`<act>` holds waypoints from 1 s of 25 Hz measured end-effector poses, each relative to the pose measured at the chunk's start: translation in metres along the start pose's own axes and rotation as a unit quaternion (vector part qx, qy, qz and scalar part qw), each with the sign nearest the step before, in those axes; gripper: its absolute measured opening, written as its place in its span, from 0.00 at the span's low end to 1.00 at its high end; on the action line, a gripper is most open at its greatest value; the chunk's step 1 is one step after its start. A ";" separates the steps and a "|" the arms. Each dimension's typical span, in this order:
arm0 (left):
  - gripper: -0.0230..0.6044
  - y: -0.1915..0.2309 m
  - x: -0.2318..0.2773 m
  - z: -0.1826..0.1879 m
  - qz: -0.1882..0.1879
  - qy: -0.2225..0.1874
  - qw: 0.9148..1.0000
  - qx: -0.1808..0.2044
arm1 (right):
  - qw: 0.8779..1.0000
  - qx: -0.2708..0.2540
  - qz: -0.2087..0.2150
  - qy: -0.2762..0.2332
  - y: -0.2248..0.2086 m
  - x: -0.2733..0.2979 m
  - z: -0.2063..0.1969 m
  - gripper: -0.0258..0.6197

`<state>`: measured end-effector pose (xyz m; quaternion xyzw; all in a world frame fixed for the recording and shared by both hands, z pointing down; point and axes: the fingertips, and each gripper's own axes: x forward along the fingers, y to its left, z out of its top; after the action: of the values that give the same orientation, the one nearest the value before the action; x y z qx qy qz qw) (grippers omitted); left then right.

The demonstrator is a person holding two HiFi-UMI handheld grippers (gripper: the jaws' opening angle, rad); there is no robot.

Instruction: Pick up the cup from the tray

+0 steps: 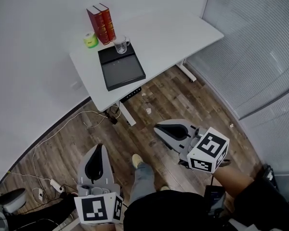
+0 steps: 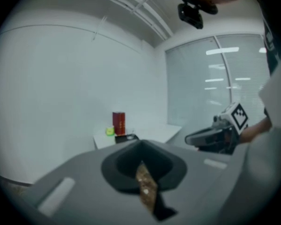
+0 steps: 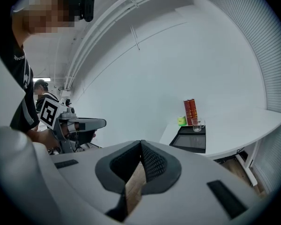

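Observation:
A clear glass cup (image 1: pixel 120 44) stands at the far end of a black tray (image 1: pixel 124 73) on a white table (image 1: pixel 168 37). Both grippers are held over the wooden floor, well short of the table and pointing towards it. My left gripper (image 1: pixel 99 147) is at the lower left, its jaws together and empty. My right gripper (image 1: pixel 157 127) is nearer the table, also shut on nothing. In the right gripper view the cup (image 3: pixel 196 124) and tray (image 3: pixel 191 142) show far ahead to the right, and the left gripper (image 3: pixel 102 123) shows at the left. The left gripper view shows the tray (image 2: pixel 125 138) small and distant.
Two red books (image 1: pixel 101 23) and a small green object (image 1: pixel 90 40) stand behind the tray. Cables and a power strip (image 1: pixel 54 184) lie on the floor at the left. A glass wall with blinds (image 1: pixel 260 47) runs along the right. The person's foot (image 1: pixel 137 160) is between the grippers.

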<state>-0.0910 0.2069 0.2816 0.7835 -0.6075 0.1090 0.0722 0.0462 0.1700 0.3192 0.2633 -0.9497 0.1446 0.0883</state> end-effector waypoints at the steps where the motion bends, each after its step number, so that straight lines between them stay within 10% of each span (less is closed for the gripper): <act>1: 0.04 0.005 0.006 0.000 -0.002 0.002 1.000 -0.002 | 1.000 0.001 -0.001 0.003 -0.003 0.005 0.001 0.06; 25: 0.04 0.128 0.095 0.019 -0.024 -0.023 0.999 -0.033 | 0.998 -0.026 -0.050 -0.007 -0.052 0.128 0.065 0.06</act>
<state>-0.1908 0.0811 0.2858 0.7974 -0.5931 0.0693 0.0871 -0.0413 0.0458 0.3008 0.3087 -0.9396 0.1130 0.0952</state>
